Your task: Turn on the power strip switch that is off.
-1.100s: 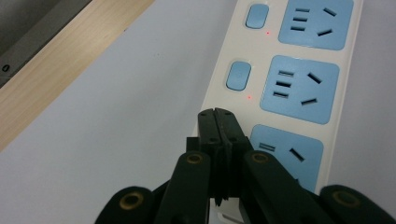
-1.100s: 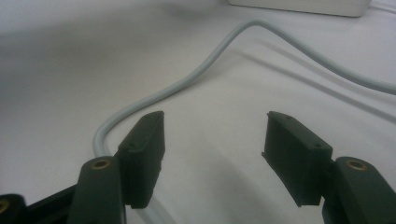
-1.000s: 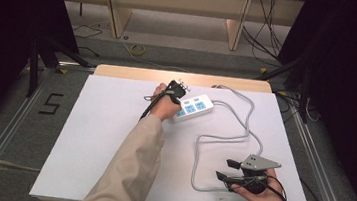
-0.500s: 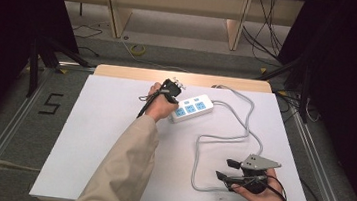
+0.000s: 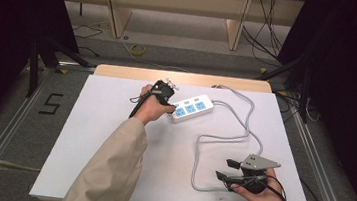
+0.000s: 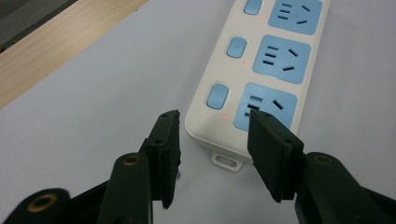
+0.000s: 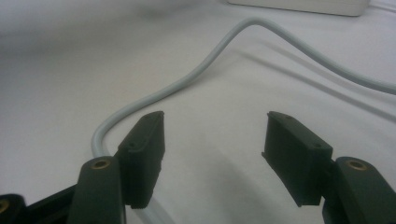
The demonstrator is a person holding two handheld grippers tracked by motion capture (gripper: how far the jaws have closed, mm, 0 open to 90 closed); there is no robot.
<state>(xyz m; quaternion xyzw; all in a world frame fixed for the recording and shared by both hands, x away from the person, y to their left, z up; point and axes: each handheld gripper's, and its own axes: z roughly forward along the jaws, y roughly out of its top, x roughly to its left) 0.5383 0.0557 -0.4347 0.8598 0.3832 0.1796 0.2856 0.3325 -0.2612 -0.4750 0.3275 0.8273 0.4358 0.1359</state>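
Since the earlier frame, the left claw (image 6: 212,140) has been spreading its jaws, which now stand apart and empty just off the near end of the power strip (image 5: 192,108) at upper centre of the surface (image 5: 107,138). Judged rigid, light and smooth-cased, the strip is best gripped across its narrow width. Its cord (image 5: 222,140) is limp and will drag. The right claw (image 5: 227,170) rests apart, empty, lower right, near the cord's loop and the front edge; left of frame offers open room.
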